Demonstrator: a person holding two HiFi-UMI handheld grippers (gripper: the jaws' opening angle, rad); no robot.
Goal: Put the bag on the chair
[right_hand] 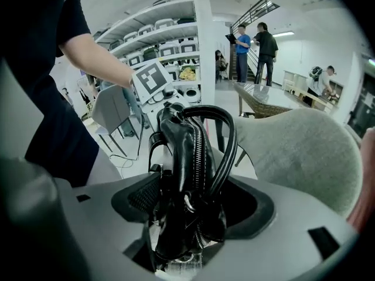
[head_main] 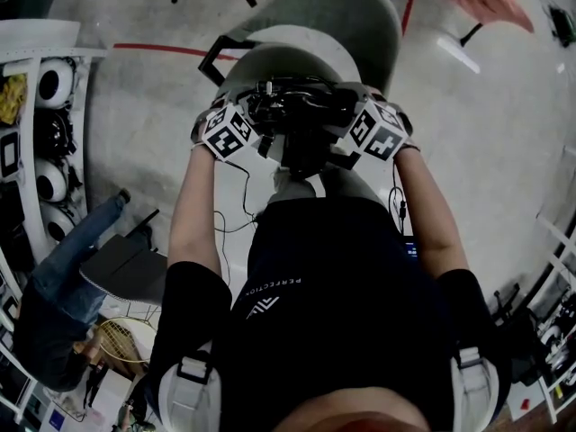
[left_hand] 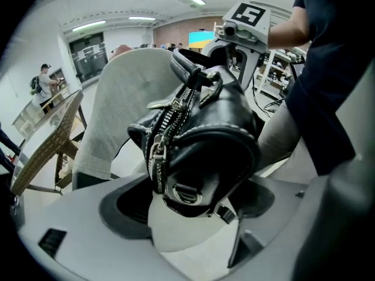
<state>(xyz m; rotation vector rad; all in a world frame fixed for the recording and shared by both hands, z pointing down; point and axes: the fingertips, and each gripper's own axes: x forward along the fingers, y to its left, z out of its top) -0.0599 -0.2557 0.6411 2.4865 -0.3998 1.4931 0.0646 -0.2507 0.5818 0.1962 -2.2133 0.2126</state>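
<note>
A black leather bag [head_main: 301, 115] with a zip and loop handles lies across the pale seat [head_main: 288, 57] of a grey upholstered chair [head_main: 360, 16]. I hold my left gripper [head_main: 261, 138] at its left end and my right gripper [head_main: 346, 142] at its right end. In the left gripper view the bag's end [left_hand: 205, 139] sits between the wide-apart jaws of the left gripper [left_hand: 193, 209], with white seat showing beside it. The right gripper view shows the bag [right_hand: 184, 174] standing between the spread jaws of the right gripper [right_hand: 190, 215]. Neither gripper's pads visibly press on it.
Shelving [head_main: 49, 151] with white round items runs along the left. A person in jeans [head_main: 63, 277] sits at lower left beside a dark chair. A red floor line [head_main: 162, 49] passes behind the chair. A wicker-topped table [right_hand: 263, 98] and standing people [right_hand: 252, 45] are farther off.
</note>
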